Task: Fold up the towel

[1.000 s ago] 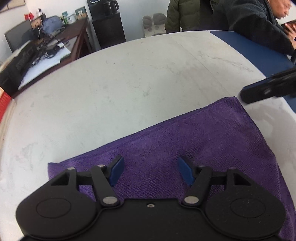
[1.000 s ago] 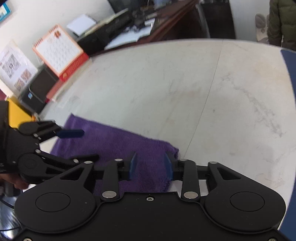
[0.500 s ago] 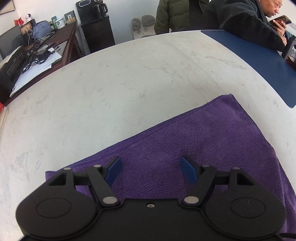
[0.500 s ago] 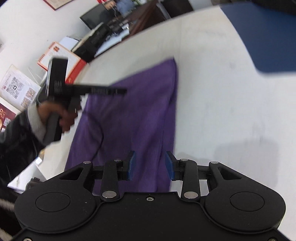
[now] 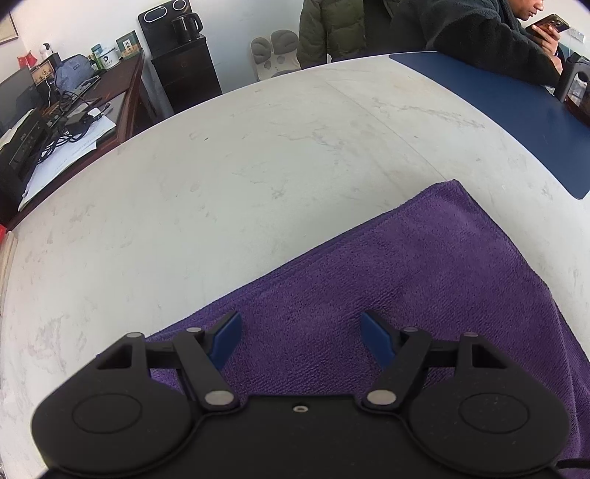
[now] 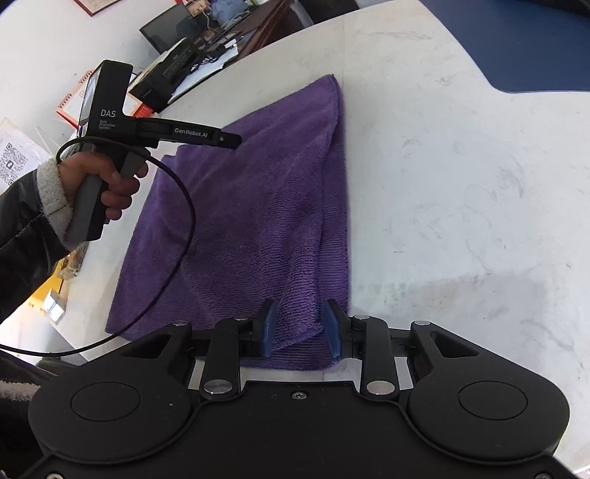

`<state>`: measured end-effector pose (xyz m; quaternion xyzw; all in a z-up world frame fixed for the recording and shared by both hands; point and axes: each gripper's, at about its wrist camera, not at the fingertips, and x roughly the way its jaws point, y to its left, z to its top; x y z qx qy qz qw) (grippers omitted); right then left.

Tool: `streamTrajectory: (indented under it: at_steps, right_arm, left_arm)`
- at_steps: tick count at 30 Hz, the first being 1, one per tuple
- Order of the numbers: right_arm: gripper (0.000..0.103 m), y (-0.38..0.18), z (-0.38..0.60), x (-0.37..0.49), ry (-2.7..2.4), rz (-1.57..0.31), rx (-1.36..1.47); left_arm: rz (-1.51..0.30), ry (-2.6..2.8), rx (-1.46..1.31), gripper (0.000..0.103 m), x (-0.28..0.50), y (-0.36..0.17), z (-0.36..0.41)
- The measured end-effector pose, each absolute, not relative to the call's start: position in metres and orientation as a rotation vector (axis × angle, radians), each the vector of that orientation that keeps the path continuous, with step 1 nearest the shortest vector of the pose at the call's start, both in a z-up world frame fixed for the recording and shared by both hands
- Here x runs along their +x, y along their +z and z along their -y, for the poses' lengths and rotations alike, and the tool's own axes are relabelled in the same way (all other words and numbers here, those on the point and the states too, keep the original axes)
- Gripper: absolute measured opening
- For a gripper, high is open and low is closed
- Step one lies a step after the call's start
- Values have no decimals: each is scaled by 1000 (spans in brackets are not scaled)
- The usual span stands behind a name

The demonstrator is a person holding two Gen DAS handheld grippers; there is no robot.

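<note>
A purple towel (image 5: pixel 405 294) lies folded on the white marble table (image 5: pixel 221 184). My left gripper (image 5: pixel 300 335) hangs open just above the towel's near part, with nothing between its blue pads. In the right wrist view the towel (image 6: pixel 250 206) stretches away from me, and a hand holds the left gripper (image 6: pixel 228 140) over its far left side. My right gripper (image 6: pixel 300 328) is at the towel's near right corner. Its jaws are closing, with a raised fold of the towel edge between the pads.
A blue mat (image 5: pixel 516 110) covers the table's far right. Behind it sits a person (image 5: pixel 479 33) with a phone. A cluttered dark desk (image 5: pixel 73 110) stands past the table's left edge. The left gripper's black cable (image 6: pixel 184 206) loops over the towel's left side.
My right gripper has swung from the towel's far corner to its near right corner and left the left wrist view. Its jaws have narrowed around the edge. The left gripper has stayed put.
</note>
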<state>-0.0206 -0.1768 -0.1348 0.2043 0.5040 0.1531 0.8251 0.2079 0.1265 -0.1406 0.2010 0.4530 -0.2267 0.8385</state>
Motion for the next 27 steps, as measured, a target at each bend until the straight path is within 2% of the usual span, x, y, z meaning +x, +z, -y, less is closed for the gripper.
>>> streamTrajectory:
  at_steps: [2, 7, 19, 27]
  right_arm:
    - [15, -135, 174, -20, 326, -1077, 401]
    - [6, -137, 168, -21, 348, -1091, 345]
    - [5, -107, 175, -32, 352, -1039, 371]
    - [5, -126, 176, -35, 274, -1107, 330]
  left_arm:
    - [-959, -479, 421, 70, 208, -141, -127]
    - [-958, -477, 420, 71, 207, -141, -126]
    - [-958, -483, 425, 72, 208, -141, -126]
    - [-959, -483, 428, 72, 209, -141, -124]
